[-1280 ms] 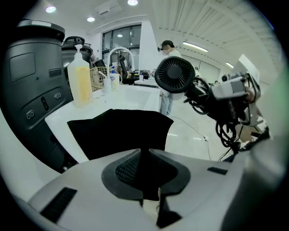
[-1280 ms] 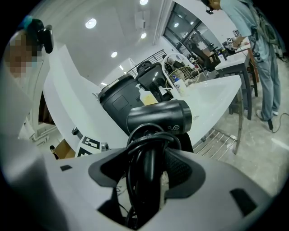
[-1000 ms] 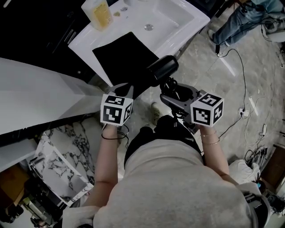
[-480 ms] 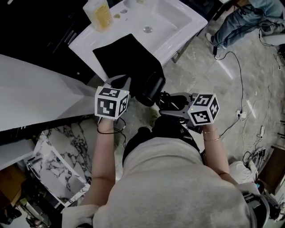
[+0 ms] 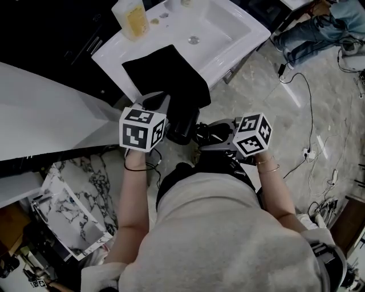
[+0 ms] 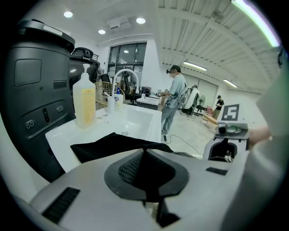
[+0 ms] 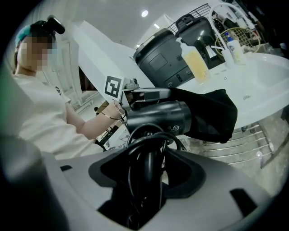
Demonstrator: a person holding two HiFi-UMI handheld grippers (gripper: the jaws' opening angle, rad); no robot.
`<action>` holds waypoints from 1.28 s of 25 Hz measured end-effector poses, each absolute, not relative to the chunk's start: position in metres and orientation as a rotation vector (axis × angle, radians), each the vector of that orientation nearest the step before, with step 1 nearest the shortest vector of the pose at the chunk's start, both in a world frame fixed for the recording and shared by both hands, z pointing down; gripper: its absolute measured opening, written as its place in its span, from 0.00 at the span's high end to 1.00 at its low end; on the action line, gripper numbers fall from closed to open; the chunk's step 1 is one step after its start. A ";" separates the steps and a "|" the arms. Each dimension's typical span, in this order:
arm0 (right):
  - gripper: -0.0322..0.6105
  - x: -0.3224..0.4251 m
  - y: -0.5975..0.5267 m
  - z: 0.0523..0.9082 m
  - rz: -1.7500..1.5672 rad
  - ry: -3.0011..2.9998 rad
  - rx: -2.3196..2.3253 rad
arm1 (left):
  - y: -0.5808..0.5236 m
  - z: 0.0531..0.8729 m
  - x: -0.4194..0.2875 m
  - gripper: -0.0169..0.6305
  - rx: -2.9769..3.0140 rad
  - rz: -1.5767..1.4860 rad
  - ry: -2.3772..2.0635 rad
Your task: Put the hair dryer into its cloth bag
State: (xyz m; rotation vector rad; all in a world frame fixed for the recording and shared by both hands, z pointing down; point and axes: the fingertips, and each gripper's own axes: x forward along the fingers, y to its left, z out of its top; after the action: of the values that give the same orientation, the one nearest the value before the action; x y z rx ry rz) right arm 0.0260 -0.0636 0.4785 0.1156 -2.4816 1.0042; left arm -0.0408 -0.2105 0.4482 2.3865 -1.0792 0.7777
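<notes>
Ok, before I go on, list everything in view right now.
hair dryer: one, black, nose inside the cloth bag
cloth bag: one, black, draped over the sink's front edge
sink: one, white, ahead of the person
pump bottle: one, yellow liquid, sink's back-left corner
cables: several, black and white, floor at right
marbled panel: one, white and black, lower left
bystander: one, jeans, top right
left gripper: one, grey, shut on the cloth bag's edge
right gripper: one, grey, shut on the hair dryer's handle

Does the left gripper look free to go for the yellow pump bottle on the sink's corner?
Probably not: the left gripper is shut on the cloth bag, which covers the hair dryer's barrel. The way to the pump bottle looks open, but it must drop the bag first.
</notes>
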 end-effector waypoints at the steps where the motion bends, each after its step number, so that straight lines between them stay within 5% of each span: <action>1: 0.55 0.025 -0.065 0.480 1.016 -2.476 0.100 | -0.211 0.446 -0.040 0.94 2.388 0.773 -1.084; 32: 0.55 0.050 -0.163 0.500 1.107 -2.389 0.279 | -0.215 0.428 -0.019 0.95 2.369 0.551 -1.121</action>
State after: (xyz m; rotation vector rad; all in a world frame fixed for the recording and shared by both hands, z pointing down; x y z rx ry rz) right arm 0.0503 -0.1635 0.4998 0.2793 -2.3889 1.1066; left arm -0.0192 -0.2152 0.4284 2.3690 -1.1205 0.5509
